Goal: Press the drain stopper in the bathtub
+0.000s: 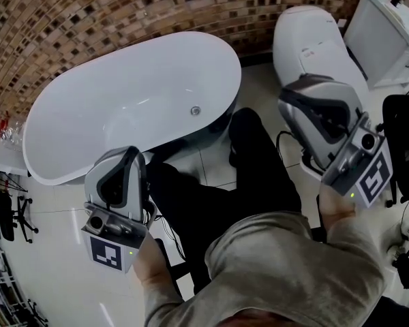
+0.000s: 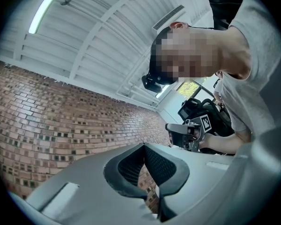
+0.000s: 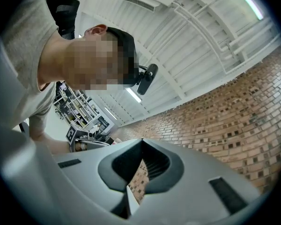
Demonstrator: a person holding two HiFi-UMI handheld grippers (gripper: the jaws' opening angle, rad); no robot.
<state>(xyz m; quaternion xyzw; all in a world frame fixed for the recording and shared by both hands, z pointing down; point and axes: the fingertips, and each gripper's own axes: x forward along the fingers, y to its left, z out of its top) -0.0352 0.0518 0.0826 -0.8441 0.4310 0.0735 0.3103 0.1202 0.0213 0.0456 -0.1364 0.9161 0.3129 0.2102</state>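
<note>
A white oval bathtub fills the upper left of the head view, and its round metal drain stopper sits on the tub floor near the right end. My left gripper hangs in front of the tub's near rim, well short of the stopper; it is shut and holds nothing. My right gripper is raised at the right, over the toilet side, also shut and empty. Both gripper views point up at the ceiling. The left gripper and the right gripper show their tips closed together.
A white toilet stands right of the tub, with a white cabinet behind it. A mosaic brick wall curves round the back. My dark-trousered legs stand between tub and toilet. Black chairs stand at the far left and right.
</note>
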